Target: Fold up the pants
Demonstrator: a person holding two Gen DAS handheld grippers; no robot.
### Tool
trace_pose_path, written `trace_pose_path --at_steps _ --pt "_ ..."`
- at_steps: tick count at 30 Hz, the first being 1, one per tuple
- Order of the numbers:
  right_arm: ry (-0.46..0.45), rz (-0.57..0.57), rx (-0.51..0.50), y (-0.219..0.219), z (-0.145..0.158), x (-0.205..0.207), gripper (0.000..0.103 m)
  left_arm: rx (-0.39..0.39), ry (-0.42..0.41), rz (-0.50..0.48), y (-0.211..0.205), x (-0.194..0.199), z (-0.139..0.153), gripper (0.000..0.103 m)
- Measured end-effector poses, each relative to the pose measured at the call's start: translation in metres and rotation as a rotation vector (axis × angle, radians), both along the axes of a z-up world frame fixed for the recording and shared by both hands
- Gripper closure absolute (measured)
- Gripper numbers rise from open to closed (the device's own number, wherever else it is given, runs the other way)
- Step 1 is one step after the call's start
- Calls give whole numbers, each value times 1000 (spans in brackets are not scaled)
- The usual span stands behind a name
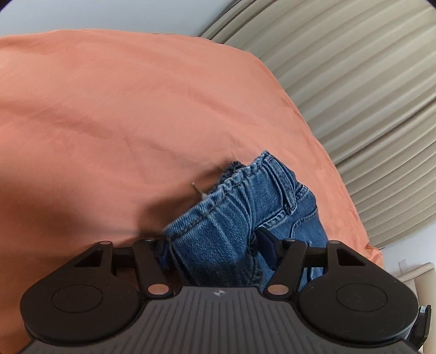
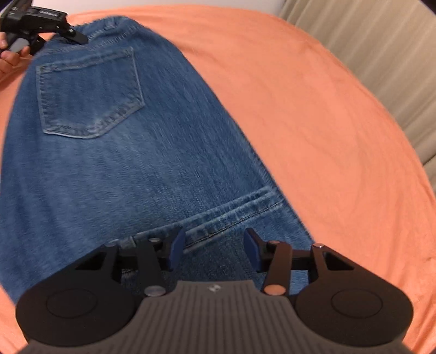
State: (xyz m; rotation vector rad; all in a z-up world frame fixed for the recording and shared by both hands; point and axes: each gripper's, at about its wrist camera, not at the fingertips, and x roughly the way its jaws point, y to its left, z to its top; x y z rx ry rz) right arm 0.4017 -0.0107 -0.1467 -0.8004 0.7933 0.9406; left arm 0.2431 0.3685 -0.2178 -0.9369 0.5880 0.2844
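Blue denim pants (image 2: 114,152) lie on an orange bedsheet (image 2: 313,109), back pocket up, waistband at the far end. In the left wrist view the bunched waistband (image 1: 245,196) fills the space between the pads of my left gripper (image 1: 215,247), which are wide apart around it. That gripper also shows in the right wrist view (image 2: 73,35) at the waistband's far left corner. My right gripper (image 2: 215,245) is open just above the hem seam of a folded leg (image 2: 226,215), blue pads either side of it.
Beige pleated curtains (image 1: 354,81) hang behind the bed on the right. A pale wall (image 1: 81,13) is at the back. Bare orange sheet (image 1: 109,109) extends left of the pants. A person's fingers (image 2: 8,57) hold the left gripper.
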Motion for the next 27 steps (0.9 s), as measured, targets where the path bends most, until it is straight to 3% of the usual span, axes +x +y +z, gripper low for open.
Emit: trace_pose_path --at_steps 2,7,9,13,19,22,27 --pt "20 -35 14 3 -7 7 54 20 17 -5 -2 6 1 42" --pt "23 -89 20 8 -12 10 48 13 28 7 -3 7 12 73" --pt "36 -119 19 9 -12 11 48 35 45 3 -5 9 24 77" --pt "129 -227 5 12 -17 24 48 133 91 -22 -19 19 56 82" --pt "122 -246 -15 18 -13 25 48 272 69 -64 -53 30 125 84" --pt "103 -280 53 8 4 16 48 363 62 -104 -81 37 161 84" --pt "111 -352 204 -44 37 -2 48 493 17 -151 -141 45 218 84"
